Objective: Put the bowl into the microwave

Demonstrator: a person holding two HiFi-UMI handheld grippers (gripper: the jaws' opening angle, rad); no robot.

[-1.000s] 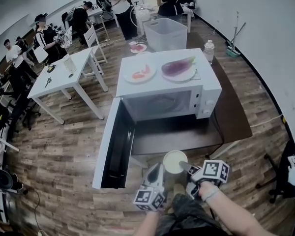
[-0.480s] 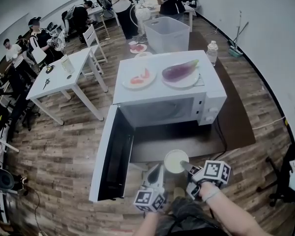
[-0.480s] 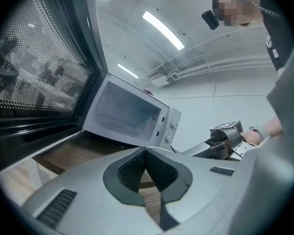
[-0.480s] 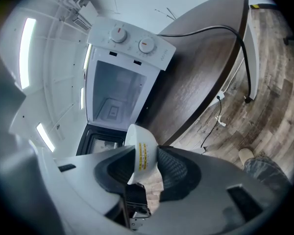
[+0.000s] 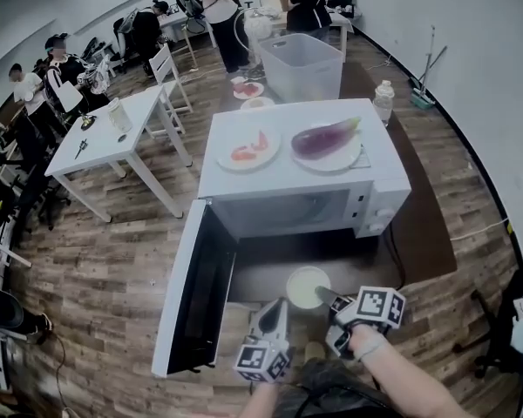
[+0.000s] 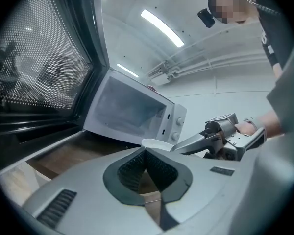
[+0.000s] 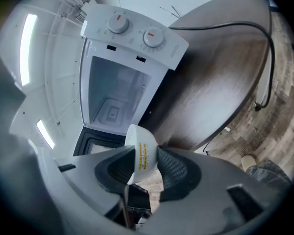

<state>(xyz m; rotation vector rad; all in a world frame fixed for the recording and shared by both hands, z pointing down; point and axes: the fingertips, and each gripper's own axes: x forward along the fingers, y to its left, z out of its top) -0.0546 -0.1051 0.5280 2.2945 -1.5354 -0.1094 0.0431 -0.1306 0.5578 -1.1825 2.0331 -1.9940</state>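
White round bowl (image 5: 307, 286) pinched at its rim by right gripper (image 5: 329, 298); open boxy white microwave (image 5: 379, 171) lies straight ahead; left gripper (image 5: 276, 306) clenched, empty

My right gripper (image 7: 144, 152) was grey with black ridged pads. The bowl (image 7: 136, 140) in it was white with a row of little yellow marks. My left gripper (image 6: 145, 151) was grey and black too. Their cubes (image 5: 382, 306) had black-and-white squares.

At twelve o'clock the microwave (image 5: 305, 159) was white. Its door (image 6: 39, 48) was black with tiny dots, and its knobs (image 7: 118, 22) had red lines. On top were a purple eggplant (image 5: 324, 138) at one o'clock and red slices (image 5: 251, 146) at eleven, on white plates (image 5: 231, 162). The table (image 5: 423, 225) was dark brown. The floor (image 5: 96, 268) was brown wood stripes.
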